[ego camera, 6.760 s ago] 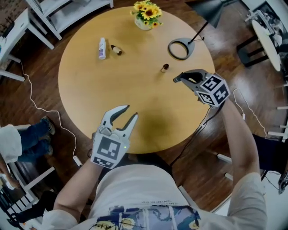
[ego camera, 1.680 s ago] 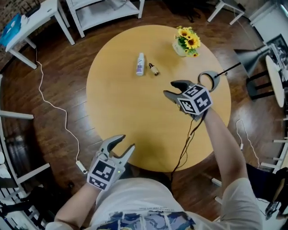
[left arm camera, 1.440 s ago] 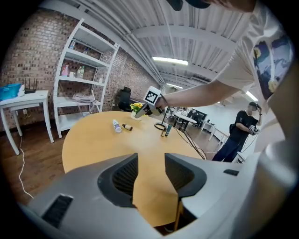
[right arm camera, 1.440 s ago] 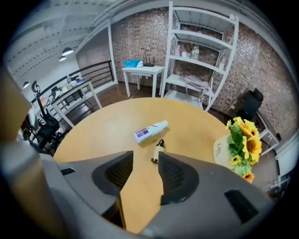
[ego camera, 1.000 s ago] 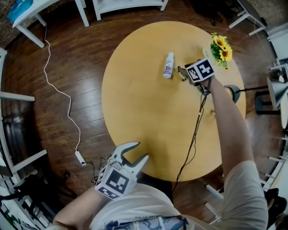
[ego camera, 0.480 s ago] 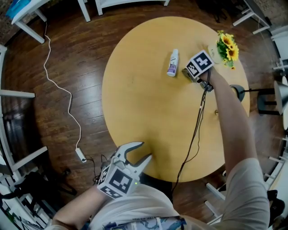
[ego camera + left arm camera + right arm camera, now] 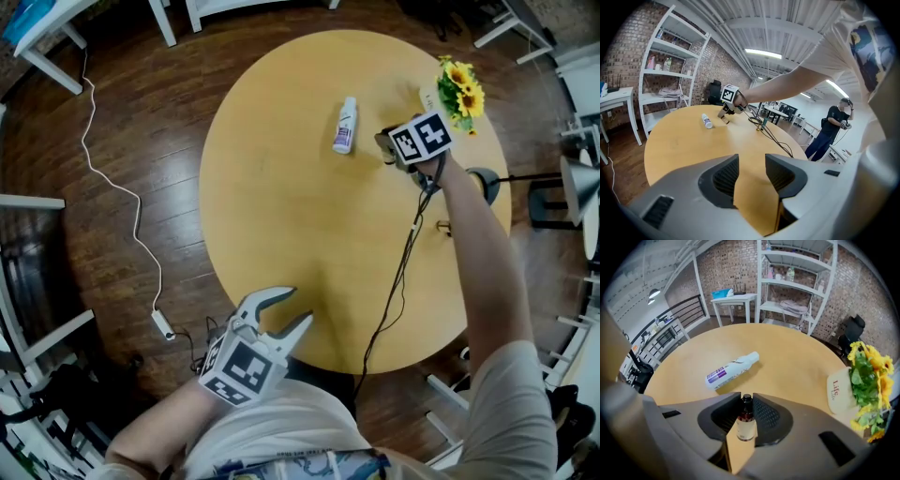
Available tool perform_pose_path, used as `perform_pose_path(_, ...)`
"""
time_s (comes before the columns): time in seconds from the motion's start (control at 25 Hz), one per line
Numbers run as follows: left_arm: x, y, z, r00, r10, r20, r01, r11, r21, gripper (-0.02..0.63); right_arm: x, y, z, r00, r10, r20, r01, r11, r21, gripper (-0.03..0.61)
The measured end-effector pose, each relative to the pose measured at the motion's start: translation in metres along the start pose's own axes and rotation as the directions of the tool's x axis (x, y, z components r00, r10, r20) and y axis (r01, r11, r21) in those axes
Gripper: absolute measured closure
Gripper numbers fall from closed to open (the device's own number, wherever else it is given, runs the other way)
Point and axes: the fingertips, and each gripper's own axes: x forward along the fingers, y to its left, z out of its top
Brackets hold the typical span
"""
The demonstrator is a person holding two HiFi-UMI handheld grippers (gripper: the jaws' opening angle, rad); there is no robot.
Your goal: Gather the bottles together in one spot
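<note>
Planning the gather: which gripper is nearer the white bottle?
Right. The right gripper is beside the white bottle, its jaws just closing on the brown bottle; the left gripper is at the table's near edge.

My left claw point(image 7: 295, 307) is pale grey plastic with two curved, hooked jaws. My right claw point(image 7: 384, 146) looks a darker grey, with dark textured pads point(image 7: 765, 414) on the inner faces. Each carries a white cube printed with black square markers, the left cube point(image 7: 236, 367) and the right cube point(image 7: 420, 137). A thin black cable point(image 7: 405, 253) trails from the right claw along my arm, and I wear a white short-sleeved T-shirt point(image 7: 281, 427) with a blue print on the front.
</note>
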Motion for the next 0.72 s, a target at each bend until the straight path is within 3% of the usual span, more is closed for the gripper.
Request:
perform_pose_path(0.16, 0.008, -0.008, 0.009, 1.000, -0.027, -0.001, 0.027, 0.999, 0.030, 0.449, -0.024, -0.003, -0.009, 0.995, -0.001, 0.095, -0.006, 0.998, 0.069, 0.476)
perform_pose_path(0.32, 0.015, -0.019, 0.015, 0.998, -0.056, -0.005, 0.056, 0.997, 0.060, 0.449, -0.057, -0.001, -0.020, 0.974, 0.001, 0.227, -0.033, 0.990, 0.135, 0.476)
perform_pose_path(0.72, 0.043, -0.066, 0.026, 0.988, -0.146, -0.046, 0.151, 0.978, 0.141, 0.449, -0.145, -0.015, -0.090, 0.864, -0.154, 0.480, 0.009, 0.957, 0.290, 0.477)
